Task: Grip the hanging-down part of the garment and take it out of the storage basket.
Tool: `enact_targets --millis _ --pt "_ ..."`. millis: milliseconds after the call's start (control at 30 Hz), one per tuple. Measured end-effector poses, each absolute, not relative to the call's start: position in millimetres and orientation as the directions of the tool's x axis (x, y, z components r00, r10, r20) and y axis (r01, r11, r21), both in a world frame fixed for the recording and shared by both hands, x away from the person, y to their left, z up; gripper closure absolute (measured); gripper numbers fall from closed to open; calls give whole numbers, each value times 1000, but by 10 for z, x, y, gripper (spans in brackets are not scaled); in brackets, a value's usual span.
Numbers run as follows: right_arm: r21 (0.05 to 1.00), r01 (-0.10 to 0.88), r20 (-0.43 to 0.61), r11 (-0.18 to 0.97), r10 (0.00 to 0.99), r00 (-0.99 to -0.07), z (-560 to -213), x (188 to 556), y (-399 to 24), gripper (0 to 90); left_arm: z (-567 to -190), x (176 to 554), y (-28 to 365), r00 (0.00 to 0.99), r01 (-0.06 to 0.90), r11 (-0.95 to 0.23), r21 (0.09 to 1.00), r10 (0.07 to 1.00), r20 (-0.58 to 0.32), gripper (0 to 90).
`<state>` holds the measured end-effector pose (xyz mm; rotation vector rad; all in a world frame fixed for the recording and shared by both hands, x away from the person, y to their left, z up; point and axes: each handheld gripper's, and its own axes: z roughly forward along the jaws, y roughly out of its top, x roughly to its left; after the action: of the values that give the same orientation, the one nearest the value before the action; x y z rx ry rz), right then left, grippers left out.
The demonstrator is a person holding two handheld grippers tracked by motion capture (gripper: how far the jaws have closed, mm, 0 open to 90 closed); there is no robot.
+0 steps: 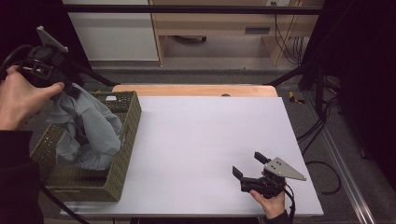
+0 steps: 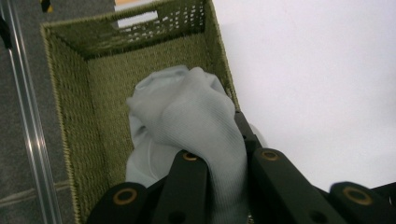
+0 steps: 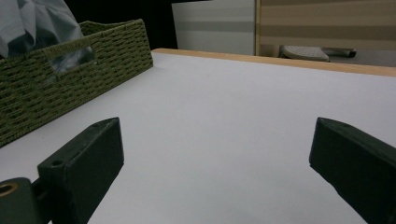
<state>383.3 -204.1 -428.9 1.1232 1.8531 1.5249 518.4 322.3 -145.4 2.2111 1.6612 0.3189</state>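
Note:
A pale grey-blue cloth (image 1: 86, 123) hangs out of a woven olive basket (image 1: 128, 122) at the table's left edge. My left gripper (image 1: 70, 88) holds the cloth's top above the basket, shut on it. In the left gripper view the cloth (image 2: 196, 121) is pinched between the two black jaws, with the basket (image 2: 74, 112) below. My right gripper (image 1: 250, 164) rests low over the white table (image 1: 210, 140) near the front right, open with nothing between its jaws. In the right gripper view the basket (image 3: 56, 88) stands at the left with the cloth (image 3: 37, 21) above it.
A wooden strip (image 1: 196, 89) runs along the table's far edge. Beyond it stand a white cabinet (image 1: 116, 32) and a wooden desk frame (image 1: 224, 23). Cables (image 1: 322, 135) trail on the floor to the right of the table.

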Motion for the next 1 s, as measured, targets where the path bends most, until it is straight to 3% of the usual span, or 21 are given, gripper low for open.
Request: enact_targets --millis 633,1000 --pt "963 263 127 52 774 -620 -4172 3955 -1737 34 -1011 5102 3116 299 840 -260 476 954 -7 861" --pt "970 240 150 46 663 -733 -3989 4120 -1084 44 -935 5104 3007 312 833 -278 478 950 7 860"
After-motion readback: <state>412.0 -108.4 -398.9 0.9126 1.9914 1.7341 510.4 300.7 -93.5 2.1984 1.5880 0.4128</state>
